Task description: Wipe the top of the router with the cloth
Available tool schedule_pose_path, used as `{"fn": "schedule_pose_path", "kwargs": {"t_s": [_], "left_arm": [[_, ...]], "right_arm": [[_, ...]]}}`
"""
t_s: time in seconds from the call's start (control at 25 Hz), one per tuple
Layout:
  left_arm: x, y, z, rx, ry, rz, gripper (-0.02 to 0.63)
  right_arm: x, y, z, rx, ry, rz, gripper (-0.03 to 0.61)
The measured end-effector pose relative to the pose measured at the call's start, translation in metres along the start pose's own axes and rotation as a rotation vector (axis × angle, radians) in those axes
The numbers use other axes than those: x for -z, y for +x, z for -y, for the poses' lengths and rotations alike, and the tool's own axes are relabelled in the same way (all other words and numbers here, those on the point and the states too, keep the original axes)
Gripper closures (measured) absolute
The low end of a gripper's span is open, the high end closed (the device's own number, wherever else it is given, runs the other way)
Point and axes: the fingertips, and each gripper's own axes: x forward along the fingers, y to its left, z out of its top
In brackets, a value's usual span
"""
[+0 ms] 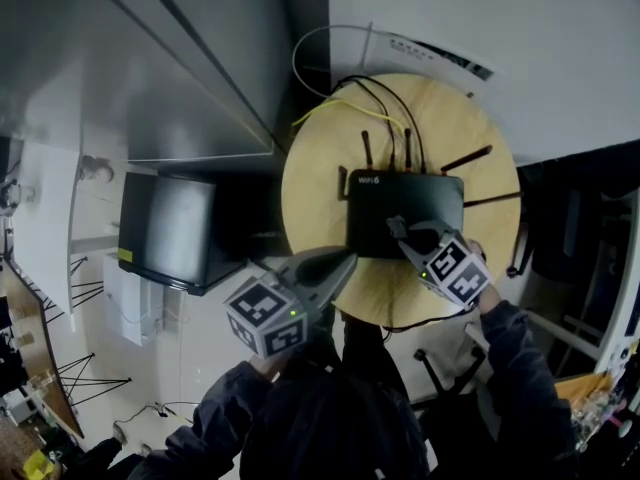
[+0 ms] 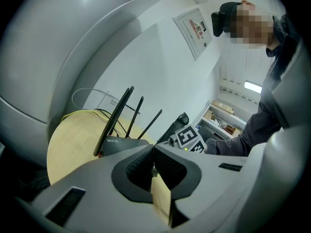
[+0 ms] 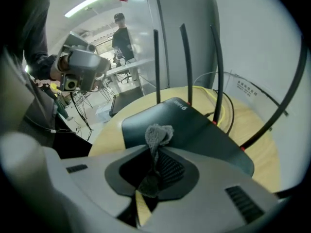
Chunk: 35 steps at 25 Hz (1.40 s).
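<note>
A black router [image 1: 405,211] with several upright antennas lies flat on a round wooden table [image 1: 312,193]. My right gripper [image 1: 401,236] is over the router's near edge, shut on a small grey cloth [image 3: 158,135] that sticks out past its tips above the router's top [image 3: 194,130]. Whether the cloth touches the router I cannot tell. My left gripper [image 1: 345,259] is at the table's near left edge, left of the router [image 2: 116,143], its jaws shut with nothing between them.
A dark box-like unit [image 1: 175,230] stands on the floor left of the table. Yellow and black cables [image 1: 350,98] run from the router's back over the far edge of the table. A white wall [image 1: 480,28] rises behind. A chair base [image 1: 440,368] sits below right.
</note>
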Motion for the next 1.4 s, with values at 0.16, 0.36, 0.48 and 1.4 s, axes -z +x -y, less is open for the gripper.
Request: {"fn": "schedule_pose_path", "kwargs": {"t_s": [0.16,0.36,0.48,1.4], "left_arm": [[0.002,-0.001,0.001,0.003,0.001,-0.006,0.611],[0.002,0.000,0.003,0.008,0.004,-0.010,0.611],[0.001,-0.001,0.003,0.010,0.006,-0.009,0.611],[0.003,0.001,0.005,0.018,-0.003,-0.010,0.611]], "right_arm": [[0.017,-0.004,-0.027,-0.035,-0.005,-0.012,0.511],[0.014,-0.010,-0.021,-0.044,0.015,0.010,0.511],[0.002,-0.019,0.019,0.047,0.038,0.043,0.511],[0.031,-0.018,0.023,0.095,0.025,-0.058,0.511]]}}
